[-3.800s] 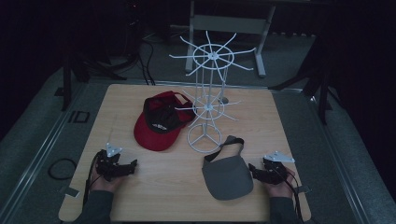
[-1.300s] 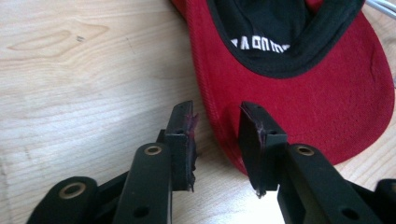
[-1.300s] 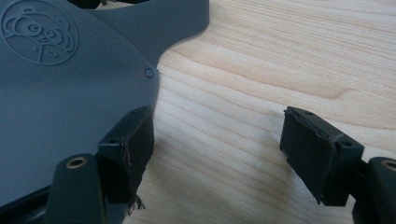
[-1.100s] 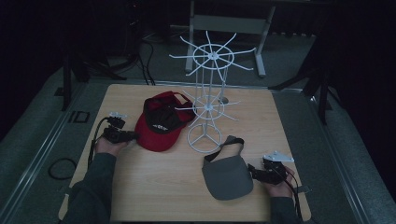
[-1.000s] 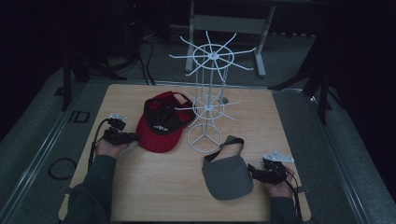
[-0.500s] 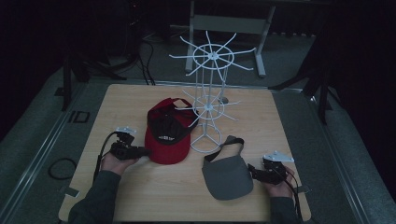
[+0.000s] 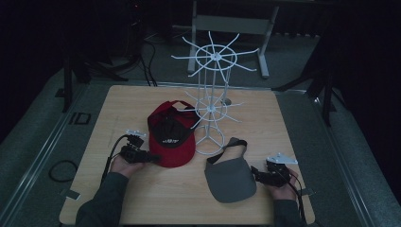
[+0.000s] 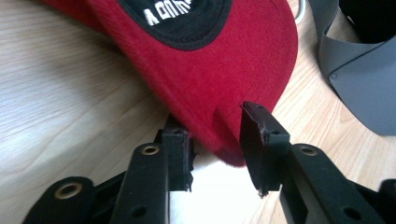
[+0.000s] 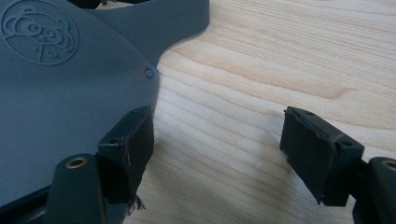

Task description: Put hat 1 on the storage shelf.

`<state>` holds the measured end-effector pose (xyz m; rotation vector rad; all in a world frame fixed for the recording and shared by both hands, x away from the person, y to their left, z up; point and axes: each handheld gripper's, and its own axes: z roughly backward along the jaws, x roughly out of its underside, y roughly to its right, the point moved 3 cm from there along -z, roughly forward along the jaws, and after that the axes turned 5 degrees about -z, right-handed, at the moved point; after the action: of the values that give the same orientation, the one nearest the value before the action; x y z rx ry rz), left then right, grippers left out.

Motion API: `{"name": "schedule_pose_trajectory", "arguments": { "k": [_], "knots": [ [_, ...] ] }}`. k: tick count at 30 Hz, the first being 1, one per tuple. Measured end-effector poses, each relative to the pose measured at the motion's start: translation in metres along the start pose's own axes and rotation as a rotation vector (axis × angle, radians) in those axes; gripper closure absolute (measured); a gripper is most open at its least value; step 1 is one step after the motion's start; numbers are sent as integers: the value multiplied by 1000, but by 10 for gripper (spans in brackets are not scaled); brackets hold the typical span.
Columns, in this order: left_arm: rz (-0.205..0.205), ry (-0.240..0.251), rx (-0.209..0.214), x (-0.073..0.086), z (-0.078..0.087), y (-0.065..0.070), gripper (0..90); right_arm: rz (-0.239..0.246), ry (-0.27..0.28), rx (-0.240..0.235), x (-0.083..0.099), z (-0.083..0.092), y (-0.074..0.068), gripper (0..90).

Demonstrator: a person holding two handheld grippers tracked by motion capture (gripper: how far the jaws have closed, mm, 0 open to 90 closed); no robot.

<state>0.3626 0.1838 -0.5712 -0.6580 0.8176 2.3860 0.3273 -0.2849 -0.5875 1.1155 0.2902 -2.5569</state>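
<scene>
The left gripper [image 8: 215,154] has just been opening its fingers, now loose around the red cap [image 8: 219,79] brim between them, apparently releasing it on the tabletop [image 8: 60,93], while the right gripper [image 9: 217,149] waits with fingers wide beside the grey cap [image 9: 60,88].

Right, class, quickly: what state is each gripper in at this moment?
Left gripper: jaws just been opening, red cap brim between them, not clamped.
Right gripper: open, holding nothing, beside the grey cap.

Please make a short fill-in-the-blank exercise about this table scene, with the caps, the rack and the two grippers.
1. The left gripper has the brim of the ____ cap between its fingers.
2. The right gripper waits with open jaws beside the ____ cap.
3. The white wire rack on the table stands ____ both caps.
4. The mark pressed into the grey cap shows a ____.

Missing words: red; grey; behind; bear
</scene>
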Motion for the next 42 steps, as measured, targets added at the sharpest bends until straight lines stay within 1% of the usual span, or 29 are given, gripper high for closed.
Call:
{"name": "schedule_pose_trajectory", "arguments": {
  "k": [2, 6, 9, 10, 13, 17, 20, 22, 23, 24, 25, 28, 29, 30, 33, 38, 42],
  "knots": [
    [11, -2, 5, 0, -4, 0, 620, 0, 0, 0, 0, 0, 0, 258],
    [34, 21, 19, -2, -8, 0, 614, 0, 0, 0, 0, 0, 0, 257],
    [30, 11, 20, -2, -13, 2, 626, 0, 0, 0, 0, 0, 0, 257],
    [39, 12, 28, -2, -15, 2, 633, 0, 0, 0, 0, 0, 0, 257],
    [60, 30, 59, -3, -15, 2, 681, 0, 0, 0, 0, 0, 0, 256],
    [73, 51, 61, -3, -11, 3, 754, 0, 0, -1, 0, 0, 0, 257],
    [88, 82, 76, -4, -9, 4, 810, 0, 0, 0, 0, 0, 0, 257],
    [82, 105, 76, -5, -7, 7, 843, 0, 0, 0, 0, 0, 0, 257],
    [71, 110, 67, -6, -6, 8, 854, 0, 0, 0, 0, 0, 0, 257],
    [58, 112, 50, -6, -5, 10, 856, 0, 0, -1, 0, 0, 0, 257],
    [54, 116, 39, -6, -3, 11, 856, 0, 0, 0, 0, 0, 0, 257],
    [57, 144, 1, -6, 1, 12, 858, 0, 0, -1, 0, 0, 0, 256],
    [57, 144, 1, -6, 1, 12, 858, 0, 0, -1, 0, 0, 0, 256],
    [46, 153, -22, -6, 4, 13, 858, 0, -1, -1, 0, 0, 0, 256],
    [45, 166, -54, -5, 10, 11, 859, -3, -3, -1, 0, 0, 0, 253],
    [62, 197, -80, -4, 20, 8, 859, -4, -3, -2, 0, -1, 0, 252],
    [62, 227, -99, -5, 31, 6, 859, -4, -3, -2, 0, -1, 0, 252]
  ]
}}
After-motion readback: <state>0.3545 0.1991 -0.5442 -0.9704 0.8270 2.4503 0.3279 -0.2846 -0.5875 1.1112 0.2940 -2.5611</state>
